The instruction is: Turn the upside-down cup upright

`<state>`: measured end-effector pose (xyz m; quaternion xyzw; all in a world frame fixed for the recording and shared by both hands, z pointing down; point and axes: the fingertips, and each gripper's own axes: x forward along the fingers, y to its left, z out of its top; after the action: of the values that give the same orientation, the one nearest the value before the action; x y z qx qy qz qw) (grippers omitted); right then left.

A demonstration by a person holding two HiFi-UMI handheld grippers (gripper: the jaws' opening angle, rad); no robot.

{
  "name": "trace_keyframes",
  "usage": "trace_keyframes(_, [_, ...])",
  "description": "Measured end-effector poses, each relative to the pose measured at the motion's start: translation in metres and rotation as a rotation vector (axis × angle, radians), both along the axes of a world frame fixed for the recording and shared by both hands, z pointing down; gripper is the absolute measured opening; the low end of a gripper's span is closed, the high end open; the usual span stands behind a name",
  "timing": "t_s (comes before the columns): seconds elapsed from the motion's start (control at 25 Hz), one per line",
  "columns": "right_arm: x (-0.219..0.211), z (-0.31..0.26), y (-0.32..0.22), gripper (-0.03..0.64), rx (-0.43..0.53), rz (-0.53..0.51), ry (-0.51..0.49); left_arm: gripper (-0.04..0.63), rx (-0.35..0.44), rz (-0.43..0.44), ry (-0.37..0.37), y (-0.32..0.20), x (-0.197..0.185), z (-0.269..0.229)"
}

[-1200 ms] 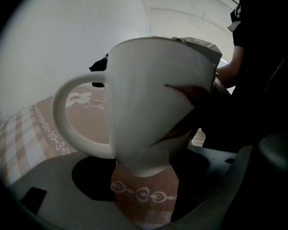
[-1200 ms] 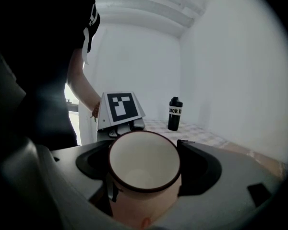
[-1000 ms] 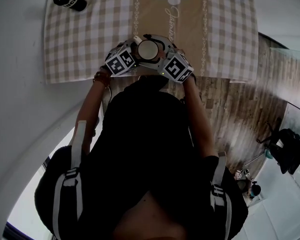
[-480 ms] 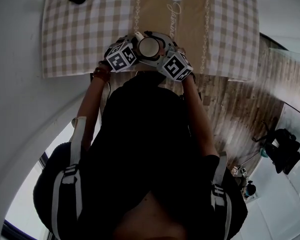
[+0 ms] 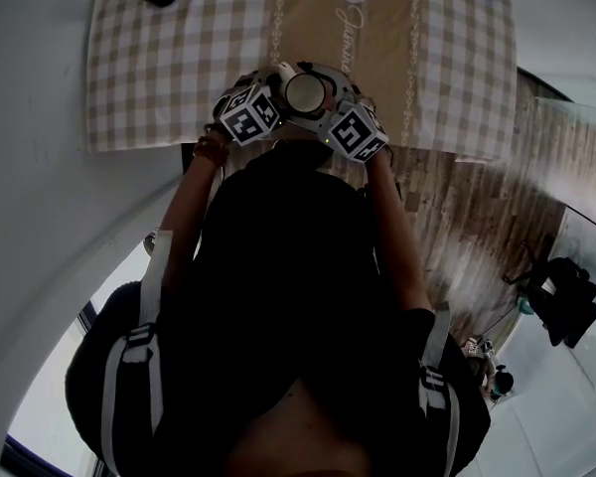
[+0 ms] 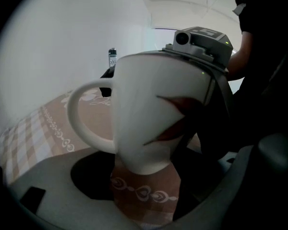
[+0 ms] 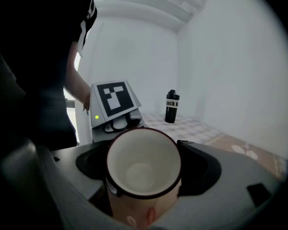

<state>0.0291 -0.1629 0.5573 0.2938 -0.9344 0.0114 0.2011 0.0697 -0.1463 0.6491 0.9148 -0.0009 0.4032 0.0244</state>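
Our right gripper (image 7: 144, 169) clamps the white mug (image 6: 153, 109), whose mouth faces back along it. Our left gripper (image 6: 144, 198), its jaws just opened, straddles the mug's base without touching it.

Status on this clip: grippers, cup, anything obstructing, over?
Right gripper shut on cup, mouth facing its camera. Left gripper jaws just opened, cup between them, not gripped. Black bottle far off on tablecloth; nothing in the way.

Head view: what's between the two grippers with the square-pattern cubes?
Head view shows the white cup between the left gripper and right gripper. The right jaws clamp it; the left jaws have just been opening, apart around it.
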Motion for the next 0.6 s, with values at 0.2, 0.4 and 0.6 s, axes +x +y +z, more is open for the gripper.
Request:
trace_keyframes(0.2, [0.0,0.004,-0.002,0.413,-0.023,0.067,-0.031,0.393,0.014,-0.048,0.041,-0.002,-0.005,0.0])
trace_keyframes(0.4, [0.003,0.009,-0.003,0.413,-0.026,0.119,0.006,0.393,0.039,-0.054,0.041,-0.003,-0.007,-0.002])
trace_keyframes(0.6, [-0.002,0.01,-0.014,0.413,-0.015,0.14,0.052,0.393,0.065,-0.068,0.04,-0.012,-0.017,-0.003])
